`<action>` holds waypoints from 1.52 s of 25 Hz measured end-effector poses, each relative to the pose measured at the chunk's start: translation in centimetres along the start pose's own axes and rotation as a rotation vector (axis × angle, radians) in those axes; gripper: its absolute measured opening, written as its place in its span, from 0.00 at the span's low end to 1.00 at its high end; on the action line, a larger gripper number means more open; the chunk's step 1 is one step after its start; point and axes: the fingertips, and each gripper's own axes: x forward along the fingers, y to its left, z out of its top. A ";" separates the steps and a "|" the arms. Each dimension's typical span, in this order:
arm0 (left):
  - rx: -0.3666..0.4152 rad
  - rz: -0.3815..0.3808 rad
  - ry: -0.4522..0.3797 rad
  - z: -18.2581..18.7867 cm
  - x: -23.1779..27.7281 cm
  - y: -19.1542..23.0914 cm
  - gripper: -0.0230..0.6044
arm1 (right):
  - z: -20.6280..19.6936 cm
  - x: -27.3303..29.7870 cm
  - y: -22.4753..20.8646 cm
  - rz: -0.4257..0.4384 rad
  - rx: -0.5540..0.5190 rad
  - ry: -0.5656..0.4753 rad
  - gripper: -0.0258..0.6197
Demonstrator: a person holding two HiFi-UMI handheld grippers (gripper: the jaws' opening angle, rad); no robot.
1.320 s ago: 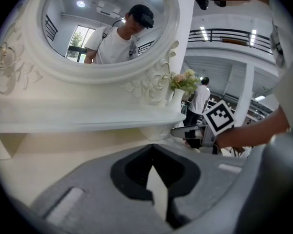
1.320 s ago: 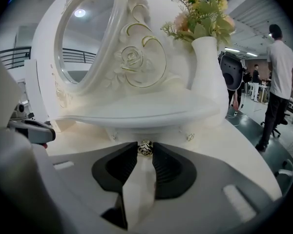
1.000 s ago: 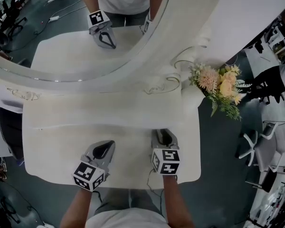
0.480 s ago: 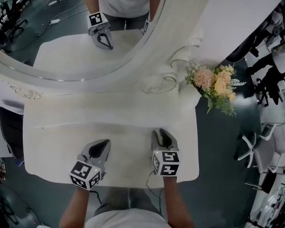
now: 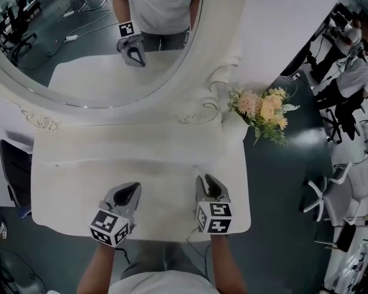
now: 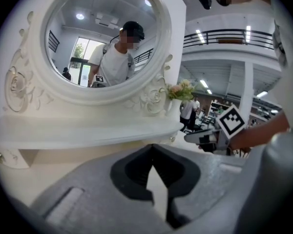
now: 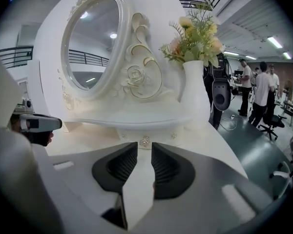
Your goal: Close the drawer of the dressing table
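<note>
- Pale tabletop [image 5: 61, 195] lies nearest, with both claws low over it. The left claw [image 5: 130, 190] is pressed together and the right claw [image 5: 209, 180] is slightly spread. Both are empty.
- Just beyond the right claw is the knob [image 7: 145, 141] on the drawer [image 7: 161, 136]. I'd say this is the approach, and next comes a straight push.
- Behind the knob rises the mirror [image 7: 90, 43]. I can't tell how far out the drawer stands.

The white worktop [image 5: 141, 167] carries a raised shelf [image 5: 129, 136] along its back, where a carved oval mirror [image 5: 98, 54] stands, with a white vase [image 7: 194, 94] of pink and yellow flowers [image 5: 260, 109] just beside the frame at the right end.
</note>
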 end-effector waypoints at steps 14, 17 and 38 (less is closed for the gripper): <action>0.034 0.006 -0.058 2.6 -3.7 -2.9 0.03 | 2.5 -6.8 1.5 -0.014 -0.034 -0.089 0.15; 0.048 0.005 -0.077 3.5 -4.2 -3.4 0.03 | 3.0 -7.9 1.8 -0.014 -0.043 -0.109 0.12; 0.131 0.049 -0.205 9.0 -8.9 -5.9 0.03 | 6.1 -15.4 1.7 -0.004 -0.096 -0.212 0.04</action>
